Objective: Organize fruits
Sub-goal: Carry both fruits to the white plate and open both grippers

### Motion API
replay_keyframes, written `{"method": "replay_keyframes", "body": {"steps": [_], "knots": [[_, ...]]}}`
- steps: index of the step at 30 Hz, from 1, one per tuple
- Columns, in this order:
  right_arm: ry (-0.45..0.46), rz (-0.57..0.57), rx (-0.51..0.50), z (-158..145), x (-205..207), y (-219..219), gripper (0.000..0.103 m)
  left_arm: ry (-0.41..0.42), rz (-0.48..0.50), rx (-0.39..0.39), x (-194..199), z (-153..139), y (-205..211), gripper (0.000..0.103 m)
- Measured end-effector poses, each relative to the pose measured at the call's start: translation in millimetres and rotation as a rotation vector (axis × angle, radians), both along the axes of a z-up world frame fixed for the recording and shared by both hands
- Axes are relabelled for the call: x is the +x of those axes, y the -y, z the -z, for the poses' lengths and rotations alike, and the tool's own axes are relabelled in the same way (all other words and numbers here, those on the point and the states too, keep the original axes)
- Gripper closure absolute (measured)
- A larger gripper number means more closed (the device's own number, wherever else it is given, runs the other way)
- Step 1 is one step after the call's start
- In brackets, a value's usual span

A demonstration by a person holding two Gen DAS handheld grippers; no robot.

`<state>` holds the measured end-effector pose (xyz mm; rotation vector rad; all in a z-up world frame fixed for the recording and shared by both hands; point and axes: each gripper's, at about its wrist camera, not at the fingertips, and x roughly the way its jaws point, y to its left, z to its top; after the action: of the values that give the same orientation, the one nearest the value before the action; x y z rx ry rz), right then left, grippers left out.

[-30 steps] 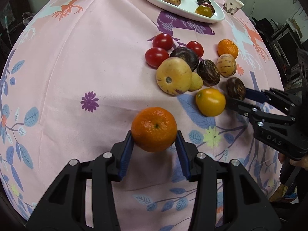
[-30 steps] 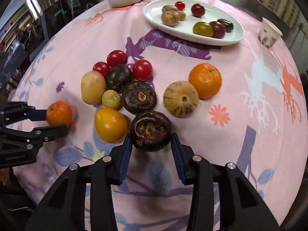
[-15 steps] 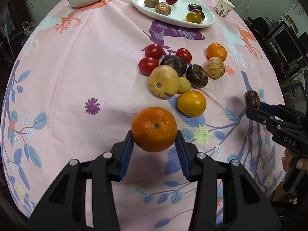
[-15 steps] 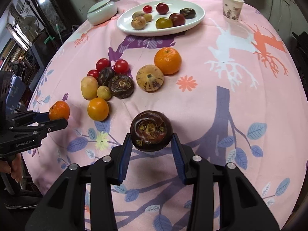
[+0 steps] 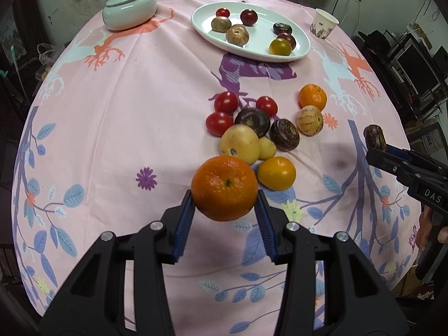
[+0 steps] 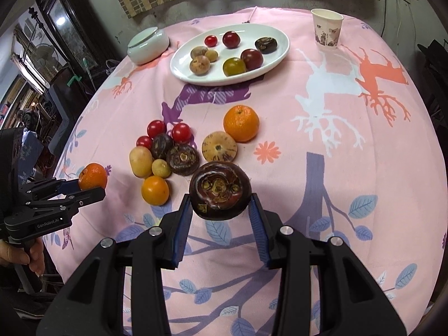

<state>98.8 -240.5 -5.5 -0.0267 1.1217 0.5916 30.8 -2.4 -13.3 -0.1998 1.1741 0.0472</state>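
My left gripper (image 5: 224, 193) is shut on an orange tangerine (image 5: 224, 187) and holds it above the tablecloth; it also shows in the right wrist view (image 6: 92, 180). My right gripper (image 6: 220, 196) is shut on a dark purple fruit (image 6: 219, 189), also seen at the right edge of the left wrist view (image 5: 374, 136). A white oval plate (image 6: 275, 56) at the back holds several fruits. A loose cluster lies mid-table: red tomatoes (image 6: 181, 132), dark fruits (image 6: 182, 159), a yellow fruit (image 6: 154, 190), a pale striped fruit (image 6: 219, 148), a second tangerine (image 6: 240, 123).
A pale green lidded bowl (image 5: 129, 8) stands at the back left. A paper cup (image 6: 327, 28) stands at the back right. The round table carries a pink patterned cloth (image 5: 112, 112). Dark furniture surrounds the table.
Both grippers have risen and drawn back from the cluster with their fruit. The dark fruit left the table beside the yellow one. More of the table shows.
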Motion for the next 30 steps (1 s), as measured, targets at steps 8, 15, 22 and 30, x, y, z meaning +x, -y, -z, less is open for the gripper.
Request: {"method": "replay_keyframes", "body": {"steps": [8, 15, 22, 30], "knots": [[0.02, 0.021, 0.025, -11, 21, -4, 0.062, 0.037, 0.005, 0.015, 27, -15, -5, 0.059], [0.039, 0.025, 0.047, -21, 56, -18, 0.062, 0.076, 0.011, 0.029, 71, -28, -11, 0.059], [0.048, 0.041, 0.081, -22, 107, -38, 0.062, 0.099, 0.006, 0.036, 125, -28, -17, 0.059], [0.051, 0.066, 0.075, -6, 165, -65, 0.061, 0.112, -0.008, 0.058, 185, -18, -28, 0.059]]}}
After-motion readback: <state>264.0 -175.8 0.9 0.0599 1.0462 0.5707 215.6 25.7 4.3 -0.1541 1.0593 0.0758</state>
